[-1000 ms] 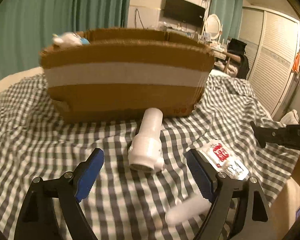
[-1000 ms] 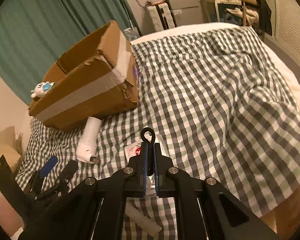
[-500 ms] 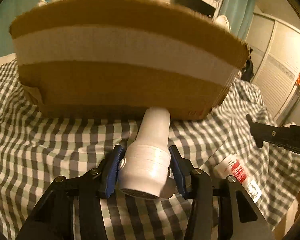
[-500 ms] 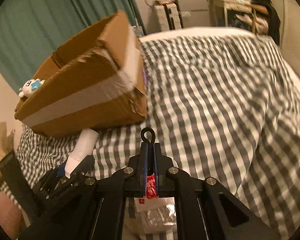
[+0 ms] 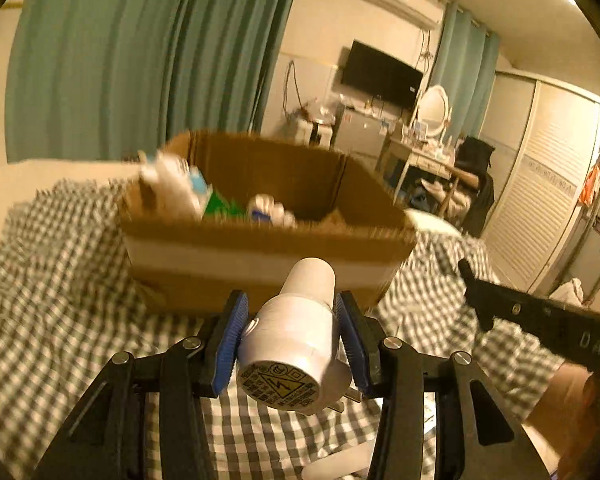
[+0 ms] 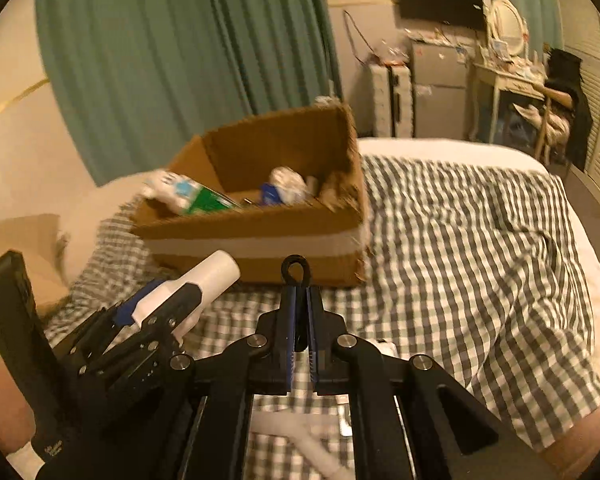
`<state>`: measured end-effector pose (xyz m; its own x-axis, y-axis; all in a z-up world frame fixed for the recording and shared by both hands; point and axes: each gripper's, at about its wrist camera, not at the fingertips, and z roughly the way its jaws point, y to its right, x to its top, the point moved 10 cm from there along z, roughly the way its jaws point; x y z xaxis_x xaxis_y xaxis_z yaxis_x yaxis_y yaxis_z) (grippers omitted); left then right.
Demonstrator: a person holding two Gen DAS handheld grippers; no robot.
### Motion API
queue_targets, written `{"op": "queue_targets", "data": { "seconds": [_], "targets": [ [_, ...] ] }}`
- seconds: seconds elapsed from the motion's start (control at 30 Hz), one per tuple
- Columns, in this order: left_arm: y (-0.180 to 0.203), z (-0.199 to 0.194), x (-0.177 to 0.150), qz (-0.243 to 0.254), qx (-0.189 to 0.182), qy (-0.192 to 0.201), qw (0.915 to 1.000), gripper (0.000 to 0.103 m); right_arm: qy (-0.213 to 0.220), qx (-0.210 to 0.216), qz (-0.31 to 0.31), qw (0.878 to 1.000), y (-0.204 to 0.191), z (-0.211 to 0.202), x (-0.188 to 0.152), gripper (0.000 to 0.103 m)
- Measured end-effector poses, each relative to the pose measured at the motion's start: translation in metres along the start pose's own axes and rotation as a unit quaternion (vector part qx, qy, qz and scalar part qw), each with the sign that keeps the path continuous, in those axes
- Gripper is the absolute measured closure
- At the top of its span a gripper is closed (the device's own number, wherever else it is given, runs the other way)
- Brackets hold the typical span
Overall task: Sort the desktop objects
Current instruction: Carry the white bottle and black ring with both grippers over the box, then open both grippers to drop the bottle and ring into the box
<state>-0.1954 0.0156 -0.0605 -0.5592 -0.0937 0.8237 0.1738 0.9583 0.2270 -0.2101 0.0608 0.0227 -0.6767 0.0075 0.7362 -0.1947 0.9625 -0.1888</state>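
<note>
Here, the left tool [image 5: 290, 336] clamps the white plug-in device [image 5: 296, 344] above the checked bed [image 6: 480, 248].
Right tool [image 6: 300, 344] pinched closed; any packet between its pads is hidden. Cardboard box [image 5: 260, 248] contents blurred.

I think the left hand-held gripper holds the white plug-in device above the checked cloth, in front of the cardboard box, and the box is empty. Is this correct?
Not quite. The left hand-held gripper does hold the white plug-in device above the checked cloth, in front of the cardboard box, but the box is not empty: the left wrist view shows several items inside, among them a green and white carton.
</note>
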Motion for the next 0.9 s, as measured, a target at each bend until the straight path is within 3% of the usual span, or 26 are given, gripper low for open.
{"op": "queue_targets", "data": {
  "seconds": [0.17,0.37,0.47,0.63,0.67,0.77,0.8,0.9],
  "targets": [
    [-0.001,-0.017,0.055,0.026,0.016,0.002,0.9995,0.056,0.013,0.057,0.01,0.998,-0.019,-0.02,0.038,0.098],
    [-0.018,0.0,0.131,0.028,0.024,0.007,0.9993,0.056,-0.001,0.097,0.023,0.995,-0.025,0.009,0.099,0.098],
    [-0.037,0.025,0.145,0.022,0.051,0.003,0.9985,0.056,-0.015,0.108,0.041,0.993,-0.022,0.042,0.117,0.098],
    [-0.049,0.069,0.126,0.027,0.058,-0.008,0.9979,0.054,-0.035,0.097,0.054,0.993,-0.015,0.096,0.121,0.095],
    [-0.049,0.078,0.121,0.032,0.059,-0.009,0.9977,0.049,-0.039,0.09,0.057,0.994,-0.014,0.104,0.12,0.093],
    [-0.048,0.087,0.114,0.054,0.068,0.006,0.9962,0.011,-0.033,0.055,0.048,0.997,-0.006,0.12,0.116,0.049],
    [-0.049,0.084,0.114,0.058,0.077,0.02,0.9952,0.005,-0.028,0.051,0.041,0.997,-0.004,0.12,0.117,0.047],
    [-0.05,0.069,0.12,0.054,0.085,0.061,0.9931,0.001,-0.002,0.03,0.027,0.999,0.005,0.11,0.121,0.047]
  ]
}}
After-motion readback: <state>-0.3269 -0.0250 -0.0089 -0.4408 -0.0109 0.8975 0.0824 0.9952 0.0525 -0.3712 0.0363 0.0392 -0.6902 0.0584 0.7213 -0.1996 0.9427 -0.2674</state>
